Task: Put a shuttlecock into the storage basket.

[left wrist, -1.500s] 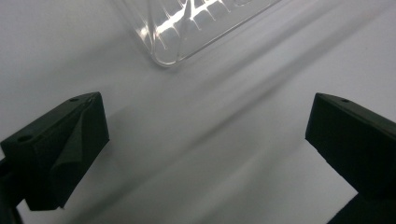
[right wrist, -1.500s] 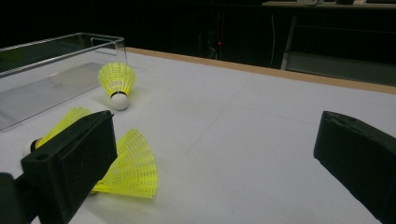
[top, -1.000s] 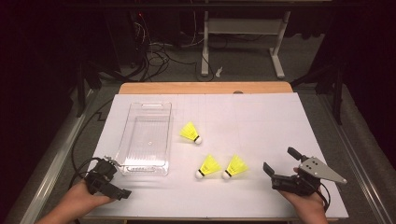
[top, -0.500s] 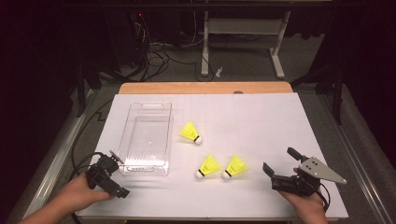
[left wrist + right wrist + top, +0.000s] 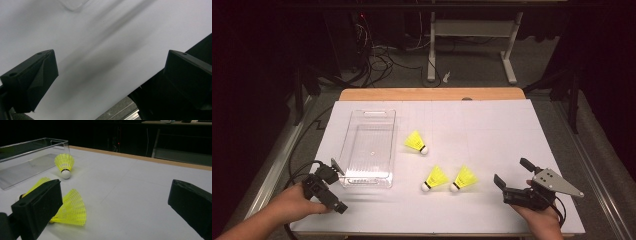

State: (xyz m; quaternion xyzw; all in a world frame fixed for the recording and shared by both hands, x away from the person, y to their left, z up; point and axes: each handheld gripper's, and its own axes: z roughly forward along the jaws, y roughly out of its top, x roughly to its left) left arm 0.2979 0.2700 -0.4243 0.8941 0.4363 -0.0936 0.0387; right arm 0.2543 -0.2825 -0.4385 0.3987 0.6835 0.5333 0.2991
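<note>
Three yellow shuttlecocks lie on the white table (image 5: 492, 130): one (image 5: 416, 142) beside the clear plastic tray (image 5: 367, 147), two (image 5: 435, 178) (image 5: 464, 178) side by side nearer me. My left gripper (image 5: 339, 186) is open at the tray's near left corner, holding nothing. In the left gripper view its jaws (image 5: 107, 82) stand wide over bare table, with a tray corner (image 5: 73, 3) at the top. My right gripper (image 5: 513, 172) is open to the right of the near pair. In the right gripper view (image 5: 115, 207) a shuttlecock (image 5: 71, 208) lies by the left jaw, and another (image 5: 65, 165) lies near the tray (image 5: 30, 160).
The table's wooden far edge (image 5: 432, 94) borders a dark floor with cables and a desk frame (image 5: 472, 30). A metal rail (image 5: 272, 170) runs along the table's left side. Open white surface stretches across the right half of the table.
My left hand and gripper have shifted slightly towards the tray's near corner. The right gripper and the shuttlecocks have stayed put.
</note>
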